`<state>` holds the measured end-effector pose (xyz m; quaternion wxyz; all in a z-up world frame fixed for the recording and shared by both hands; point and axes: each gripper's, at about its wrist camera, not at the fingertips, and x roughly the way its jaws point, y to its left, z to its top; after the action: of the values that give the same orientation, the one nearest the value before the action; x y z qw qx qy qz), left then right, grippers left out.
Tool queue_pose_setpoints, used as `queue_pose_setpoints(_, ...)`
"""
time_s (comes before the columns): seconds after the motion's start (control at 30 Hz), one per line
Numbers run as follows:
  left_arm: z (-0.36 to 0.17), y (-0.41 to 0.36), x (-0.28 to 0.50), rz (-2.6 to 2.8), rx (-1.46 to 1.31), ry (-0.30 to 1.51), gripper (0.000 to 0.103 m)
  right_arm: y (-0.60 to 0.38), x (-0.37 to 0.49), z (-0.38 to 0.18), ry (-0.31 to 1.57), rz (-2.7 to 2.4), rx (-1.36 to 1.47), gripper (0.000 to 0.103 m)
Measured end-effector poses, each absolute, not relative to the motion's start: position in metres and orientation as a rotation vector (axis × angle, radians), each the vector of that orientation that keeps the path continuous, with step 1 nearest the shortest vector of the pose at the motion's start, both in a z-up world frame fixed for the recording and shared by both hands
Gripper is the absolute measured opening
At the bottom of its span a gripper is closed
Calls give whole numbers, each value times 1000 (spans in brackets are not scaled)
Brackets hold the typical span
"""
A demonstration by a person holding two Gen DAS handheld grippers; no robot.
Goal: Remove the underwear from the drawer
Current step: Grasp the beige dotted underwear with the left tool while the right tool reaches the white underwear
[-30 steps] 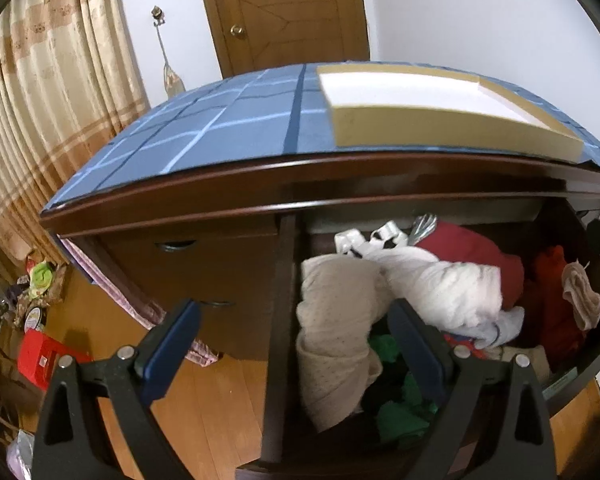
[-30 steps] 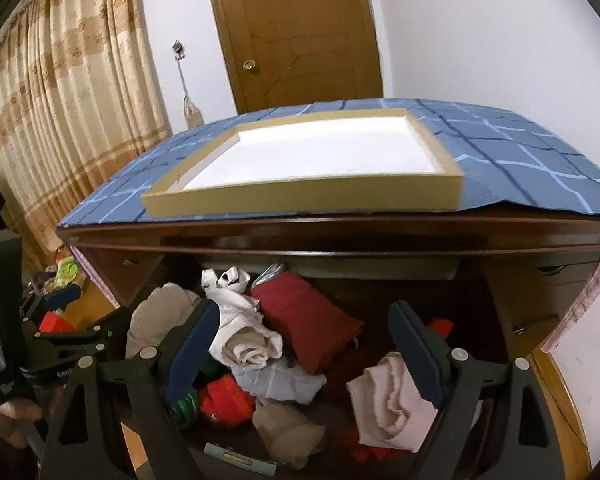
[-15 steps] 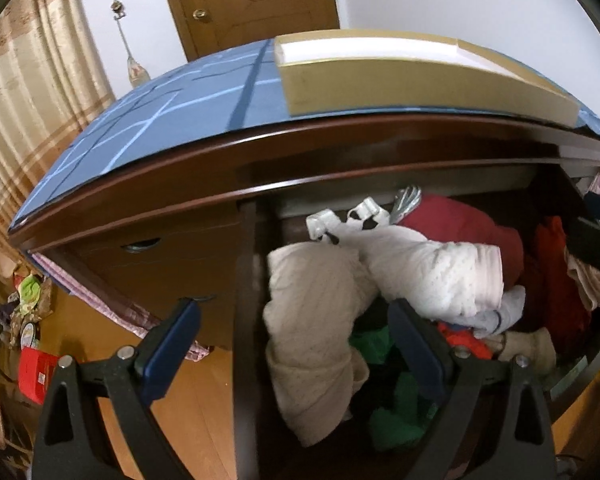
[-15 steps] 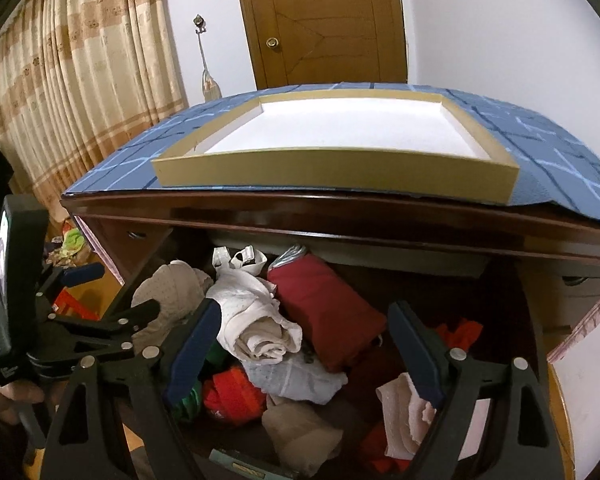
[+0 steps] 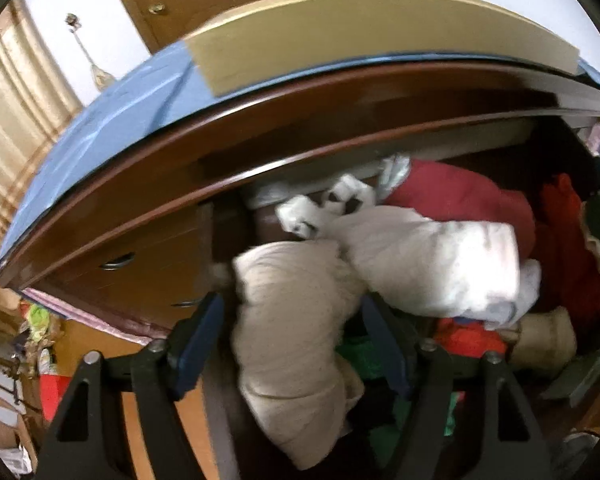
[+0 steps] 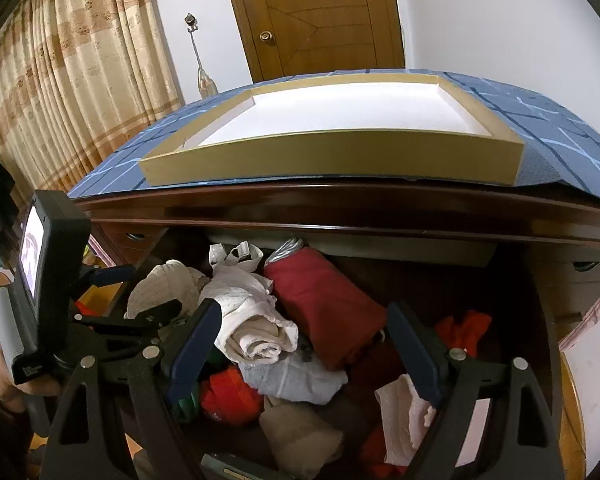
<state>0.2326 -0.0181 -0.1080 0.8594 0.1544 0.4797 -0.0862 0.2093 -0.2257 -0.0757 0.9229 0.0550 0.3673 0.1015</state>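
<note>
While left gripper (image 5: 290, 344) closes — beige underwear (image 5: 296, 344) between, lengthwise.

One open drawer (image 6: 516, 280), one shallow tray (image 6: 332, 156), two tools.

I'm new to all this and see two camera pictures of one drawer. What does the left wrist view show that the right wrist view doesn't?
Only the left wrist view: the left tool, whose jaws have just been closing, straddling the beige garment at the drawer's left end.

Only the right wrist view: the right tool open above the pile, the shallow tray's white inside, and a pale pink garment.

Both: the open drawer, the red bundle and the white rolled garment.
</note>
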Motion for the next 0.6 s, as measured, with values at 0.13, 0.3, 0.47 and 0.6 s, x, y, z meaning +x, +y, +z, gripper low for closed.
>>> queue_pose_setpoints(0.13,-120,-23,240,-157,348,1063,56,-228,210,-76,755,205,116,86)
queue_pose_setpoints(0.3,-127,-20,247,-126,331,1115,58,-233,212,-76,764,199,122,86)
queue_pose_setpoints(0.47,-134,-23,252,-131,350,1137,62,-229,216,-79,787,229,128,86)
queue_pose_setpoints(0.6,-133,-10,254,-122,271,1132,34,-222,218,-78,789,257,106,86)
